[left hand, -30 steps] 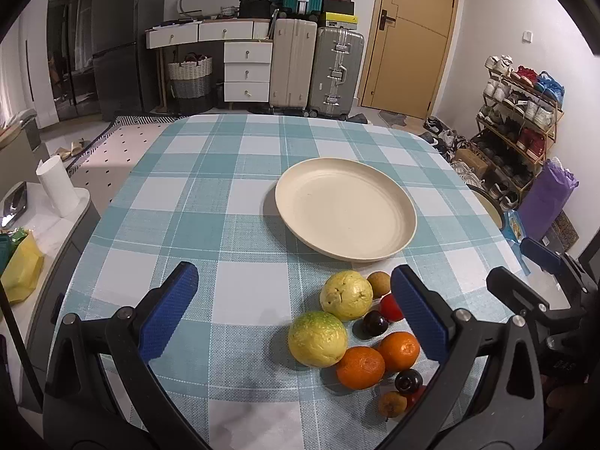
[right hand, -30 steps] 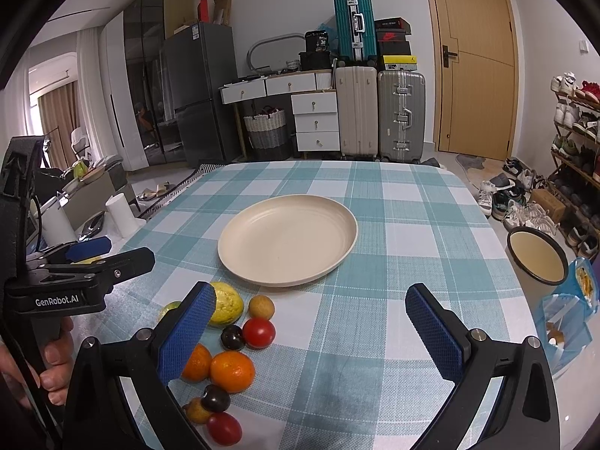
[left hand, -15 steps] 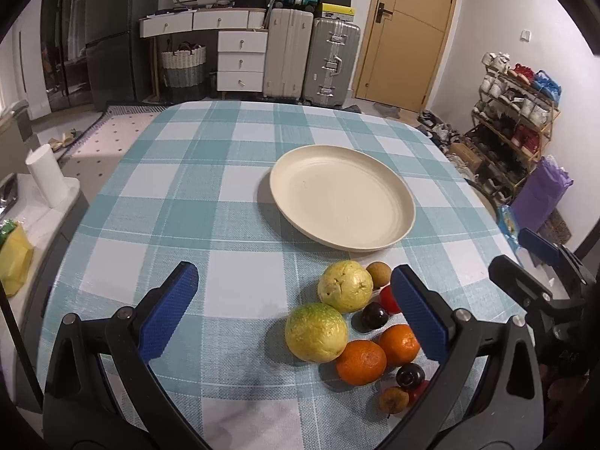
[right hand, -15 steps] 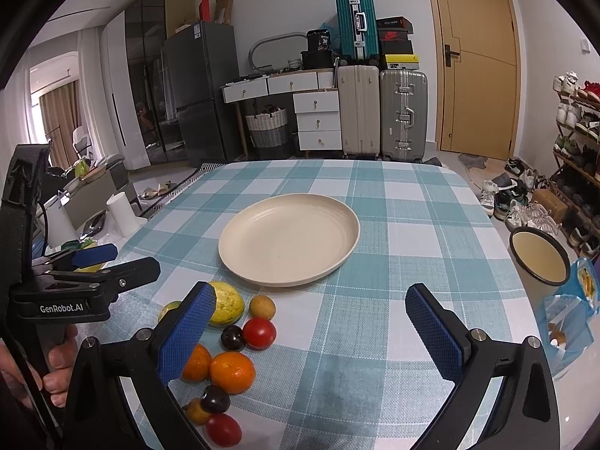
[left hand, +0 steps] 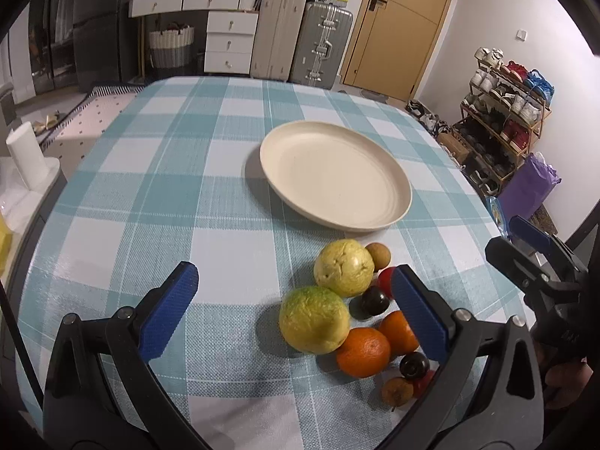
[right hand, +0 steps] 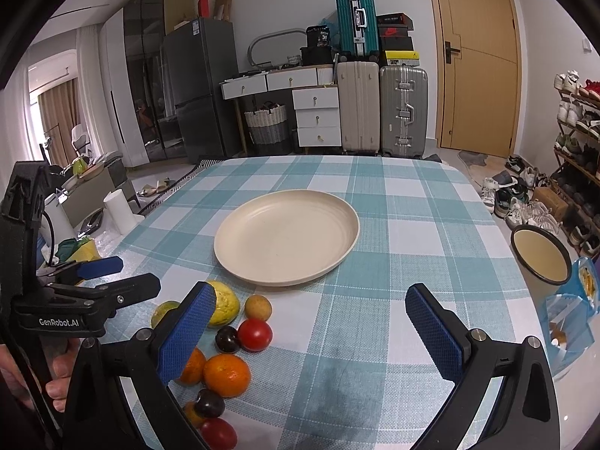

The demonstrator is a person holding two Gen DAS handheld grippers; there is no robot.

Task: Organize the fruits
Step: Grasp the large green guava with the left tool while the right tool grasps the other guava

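Note:
A cream plate (left hand: 333, 178) (right hand: 285, 236) sits bare in the middle of the checked table. Near the front edge lies a cluster of fruit: two yellow-green guavas (left hand: 314, 318) (left hand: 344, 268), two oranges (left hand: 363, 351) (right hand: 226, 374), a red tomato (right hand: 255, 333), dark plums (left hand: 375, 300) (right hand: 227, 338) and a small brown fruit (left hand: 378, 256) (right hand: 258, 306). My left gripper (left hand: 294, 309) is open, low over the table, with the nearer guava between its fingers' line. My right gripper (right hand: 311, 332) is open above the table, just right of the fruit.
The teal-and-white checked cloth (left hand: 157, 195) covers the table. A dark-rimmed bowl (right hand: 540, 255) and snack bags (right hand: 573, 311) stand off the table's right edge. A white roll (left hand: 26, 161) stands left of the table. Suitcases (right hand: 378, 108), drawers and a shoe rack (left hand: 506, 120) line the room.
My left gripper has moved forward and down toward the fruit, so the guavas and plate look larger and nearer. My right gripper has barely moved.

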